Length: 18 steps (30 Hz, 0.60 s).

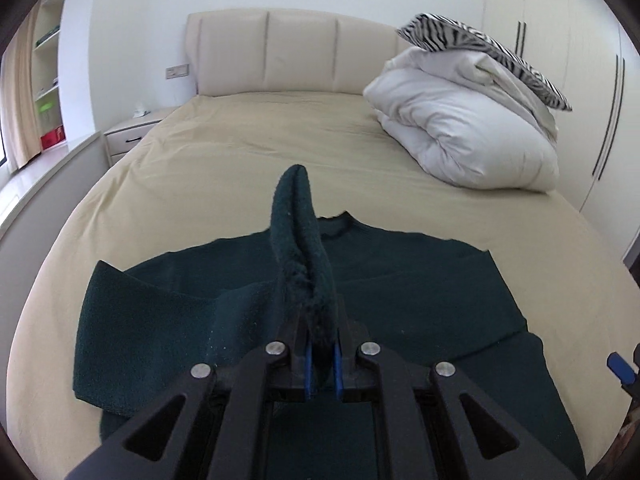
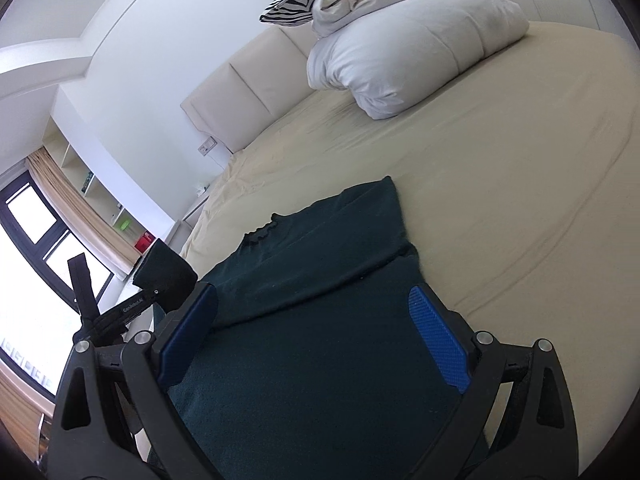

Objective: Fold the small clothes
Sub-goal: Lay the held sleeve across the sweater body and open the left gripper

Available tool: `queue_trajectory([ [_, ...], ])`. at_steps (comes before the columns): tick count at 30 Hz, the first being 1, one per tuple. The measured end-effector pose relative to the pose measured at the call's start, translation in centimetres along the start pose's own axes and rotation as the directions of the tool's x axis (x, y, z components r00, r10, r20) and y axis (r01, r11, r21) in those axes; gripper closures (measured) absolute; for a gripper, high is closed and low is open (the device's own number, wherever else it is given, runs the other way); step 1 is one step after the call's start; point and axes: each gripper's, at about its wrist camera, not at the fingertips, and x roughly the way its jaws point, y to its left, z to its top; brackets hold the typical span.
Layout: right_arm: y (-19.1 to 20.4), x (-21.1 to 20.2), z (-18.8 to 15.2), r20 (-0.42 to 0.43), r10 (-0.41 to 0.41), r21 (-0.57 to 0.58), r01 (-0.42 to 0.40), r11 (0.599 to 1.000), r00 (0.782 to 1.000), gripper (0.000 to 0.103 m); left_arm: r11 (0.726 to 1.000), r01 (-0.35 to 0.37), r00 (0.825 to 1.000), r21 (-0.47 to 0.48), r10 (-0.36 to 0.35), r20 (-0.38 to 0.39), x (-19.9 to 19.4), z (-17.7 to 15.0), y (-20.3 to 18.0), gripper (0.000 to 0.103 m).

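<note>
A bedroom: a wide bed (image 1: 248,152) under a beige sheet fills both views, with a padded cream headboard (image 1: 296,52) at 12 o'clock in the left wrist view. A rolled white duvet (image 1: 464,128) sits on the mattress at about 2 o'clock, and a zebra-striped pillow (image 1: 480,52) lies tilted on top of it. A bedside cabinet (image 1: 132,132) stands at 10 o'clock beside the bed, with open shelves (image 1: 48,80) and a curtain beyond it near the window. Wardrobe doors (image 1: 560,80) run along the wall at 2 o'clock.

The dark green sweater (image 1: 400,276) lies spread on the near part of the bed, its neckline towards the headboard and well apart from the duvet. The left gripper (image 1: 322,364) has its fingers clamped together on the sweater's sleeve (image 1: 300,232), which stands up out of them and blocks the middle of that view; the rest of the sleeve drapes down to 9 o'clock over the sweater's body.

The right gripper (image 2: 316,348) hangs over the sweater's lower right part, its blue-padded fingers (image 2: 438,344) spread wide apart with only flat fabric seen between them; they grip nothing. At 9 o'clock in the right wrist view, the left gripper and its raised sleeve end show against the bright window (image 2: 32,208).
</note>
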Motion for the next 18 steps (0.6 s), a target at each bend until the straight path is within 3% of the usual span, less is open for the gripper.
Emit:
queue_trajectory([
  [4,-2.4,0.0,0.3,-0.003,-0.022,0.034,0.022,0.999,1.000,0.006,0.995,-0.023,0.998,0.101,0.028,-0.052,2.7,-2.1,-3.6,0.091],
  [5,-2.9,0.1,0.3,-0.008,-0.025,0.042,0.025,0.999,1.000,0.006,0.994,-0.025,0.997,0.105,0.033,-0.070,3.2,-2.7,-3.7,0.086],
  [7,-3.5,0.7,0.4,-0.023,-0.031,0.048,0.032,0.998,0.999,0.006,0.995,-0.020,0.993,0.097,0.031,-0.117,4.5,-3.7,-3.8,0.069],
  [9,-3.8,1.4,0.4,-0.041,-0.031,0.054,0.033,0.998,0.999,0.006,0.996,-0.001,0.989,0.089,0.013,-0.145,5.0,-4.6,-3.8,0.038],
  [15,-2.9,4.7,0.4,-0.123,-0.027,0.038,0.032,0.999,0.992,0.006,0.993,0.086,0.987,0.080,-0.074,-0.140,0.9,-6.3,-2.8,0.025],
  [18,-1.2,7.3,0.8,-0.181,0.009,0.013,-0.007,1.000,0.983,0.006,0.991,0.124,0.986,0.047,-0.117,-0.120,-2.2,-7.2,-0.5,0.024],
])
